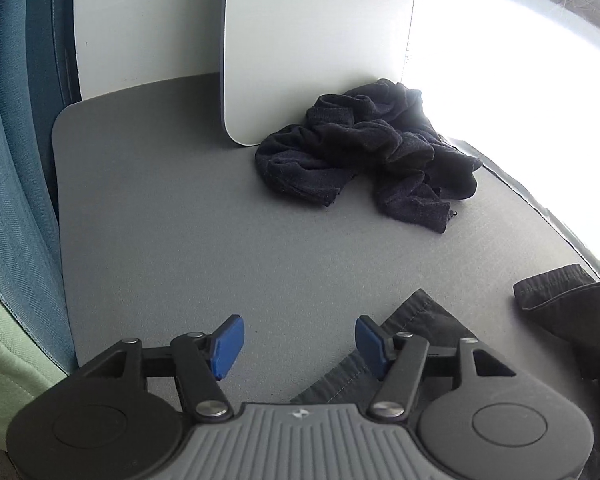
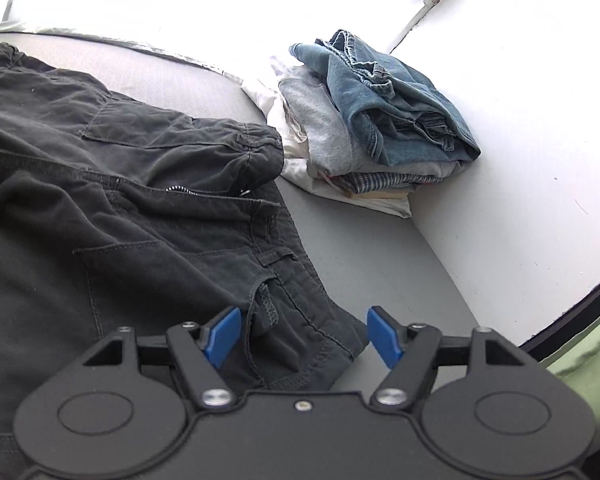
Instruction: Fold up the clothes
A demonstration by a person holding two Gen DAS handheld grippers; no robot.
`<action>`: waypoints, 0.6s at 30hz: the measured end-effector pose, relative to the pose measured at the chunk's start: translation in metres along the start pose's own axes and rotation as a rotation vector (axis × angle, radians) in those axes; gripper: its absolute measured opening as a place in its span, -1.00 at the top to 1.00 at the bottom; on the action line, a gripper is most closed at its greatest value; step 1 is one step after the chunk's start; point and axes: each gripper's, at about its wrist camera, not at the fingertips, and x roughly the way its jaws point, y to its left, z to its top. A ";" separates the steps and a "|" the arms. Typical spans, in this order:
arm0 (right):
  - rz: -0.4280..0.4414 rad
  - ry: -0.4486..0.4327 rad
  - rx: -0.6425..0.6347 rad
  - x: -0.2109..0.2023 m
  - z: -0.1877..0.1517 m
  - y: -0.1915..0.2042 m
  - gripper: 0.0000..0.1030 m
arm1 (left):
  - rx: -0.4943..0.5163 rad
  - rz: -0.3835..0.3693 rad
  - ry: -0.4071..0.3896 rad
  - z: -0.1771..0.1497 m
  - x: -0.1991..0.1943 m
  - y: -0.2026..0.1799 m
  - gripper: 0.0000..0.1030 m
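Grey mat (image 1: 180, 220): dark trousers (image 2: 120, 200) spread; left tongs (image 1: 300, 344), right tongs (image 2: 304, 334) released, empty.

A home laundry corner: grey table (image 1: 180, 220), folded clothes stack (image 2: 372, 128), teal curtain (image 1: 16, 160).

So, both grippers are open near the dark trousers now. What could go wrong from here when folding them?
1. The right gripper straddles thick waistband layers of the dark trousers; it may pinch only one layer, so the fold could sag.
2. The folded stack sits close beside the waistband; a sweeping fold might topple it.
3. The crumpled black garment lies ahead of the left gripper and could get dragged along.
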 end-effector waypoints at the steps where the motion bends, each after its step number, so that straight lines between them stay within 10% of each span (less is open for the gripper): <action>1: 0.018 -0.016 0.031 -0.007 0.007 0.002 -0.39 | 0.012 -0.014 0.003 0.002 0.003 -0.006 -0.29; 10: 0.434 0.024 0.362 -0.011 0.039 0.073 -0.92 | 0.114 -0.150 0.021 0.018 0.034 -0.063 -0.37; 18: 0.376 0.068 0.446 -0.004 0.041 0.143 -1.00 | 0.192 -0.282 0.019 0.055 0.065 -0.103 -0.50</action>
